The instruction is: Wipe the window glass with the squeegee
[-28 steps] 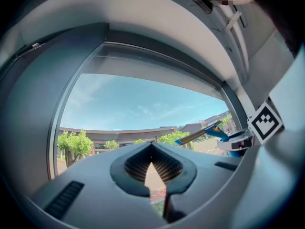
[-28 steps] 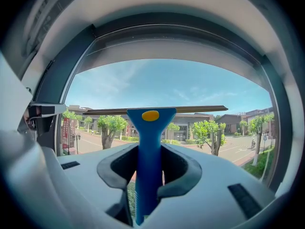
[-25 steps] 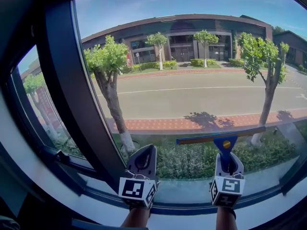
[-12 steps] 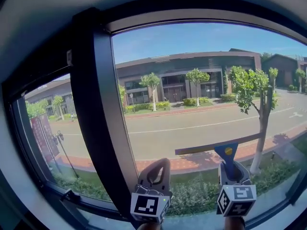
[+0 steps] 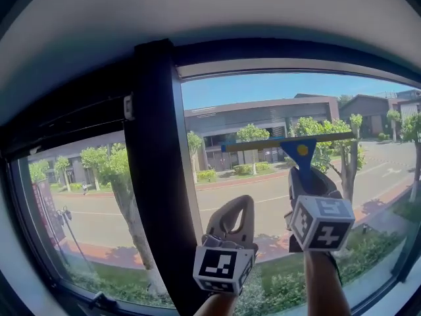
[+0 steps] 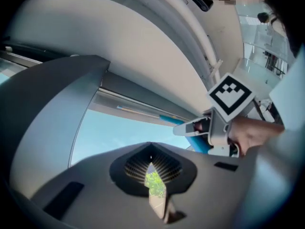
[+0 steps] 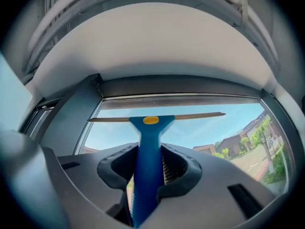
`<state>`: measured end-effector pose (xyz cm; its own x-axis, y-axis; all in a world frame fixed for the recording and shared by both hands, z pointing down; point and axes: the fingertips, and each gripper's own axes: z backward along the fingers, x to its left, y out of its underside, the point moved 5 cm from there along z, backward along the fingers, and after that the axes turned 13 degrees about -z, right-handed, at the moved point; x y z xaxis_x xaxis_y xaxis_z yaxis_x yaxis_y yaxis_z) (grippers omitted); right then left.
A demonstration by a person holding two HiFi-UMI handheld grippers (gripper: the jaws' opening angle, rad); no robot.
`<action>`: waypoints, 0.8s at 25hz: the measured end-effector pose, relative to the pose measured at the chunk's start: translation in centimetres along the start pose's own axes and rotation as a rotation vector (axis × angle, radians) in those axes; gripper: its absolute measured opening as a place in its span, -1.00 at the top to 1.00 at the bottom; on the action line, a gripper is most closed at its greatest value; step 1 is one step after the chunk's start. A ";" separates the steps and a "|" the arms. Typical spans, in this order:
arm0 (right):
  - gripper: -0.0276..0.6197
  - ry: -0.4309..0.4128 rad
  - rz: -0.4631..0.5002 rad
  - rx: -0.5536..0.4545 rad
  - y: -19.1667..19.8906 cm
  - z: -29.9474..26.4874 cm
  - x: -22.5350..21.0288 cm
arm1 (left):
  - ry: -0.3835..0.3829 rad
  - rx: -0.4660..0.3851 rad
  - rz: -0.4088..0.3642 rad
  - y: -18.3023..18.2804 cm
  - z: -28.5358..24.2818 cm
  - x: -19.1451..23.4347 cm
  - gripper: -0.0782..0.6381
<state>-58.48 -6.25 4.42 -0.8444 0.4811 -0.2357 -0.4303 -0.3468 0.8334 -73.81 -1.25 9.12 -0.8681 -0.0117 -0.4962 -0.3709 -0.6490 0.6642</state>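
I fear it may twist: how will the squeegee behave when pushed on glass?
Probably light: the squeegee has a slim handle. Its long thin blade may flex at the ends. The right gripper clamps the handle, so slipping seems unlikely.

The lower handle end of the squeegee [image 7: 151, 137] is hidden within the right claw [image 7: 148, 178].

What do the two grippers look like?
Left gripper and right gripper: grey moulded shells, two curved jaws, ribbed pads inside. Each carries a white cube with black square markers. No cables visible. No sleeves on the forearms in the head view.
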 end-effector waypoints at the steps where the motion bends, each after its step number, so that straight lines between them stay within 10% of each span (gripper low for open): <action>1: 0.52 -0.008 -0.001 -0.018 -1.4 -1.1 0.8 | -0.010 -0.020 -0.004 -0.9 -0.6 0.6 0.79; 10: 0.52 -0.034 -0.002 -0.119 -9.0 -8.3 6.0 | -0.077 -0.075 -0.081 -4.7 -2.7 3.7 0.79; 20: 0.52 -0.036 0.044 -0.097 -9.0 -12.2 10.3 | -0.071 -0.066 -0.088 -4.2 -2.0 3.1 0.79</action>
<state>-67.21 -7.98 -11.59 -0.8518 0.4918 -0.1803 -0.4234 -0.4436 0.7899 -74.29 -0.12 3.69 -0.8552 0.0994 -0.5087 -0.4260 -0.6940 0.5804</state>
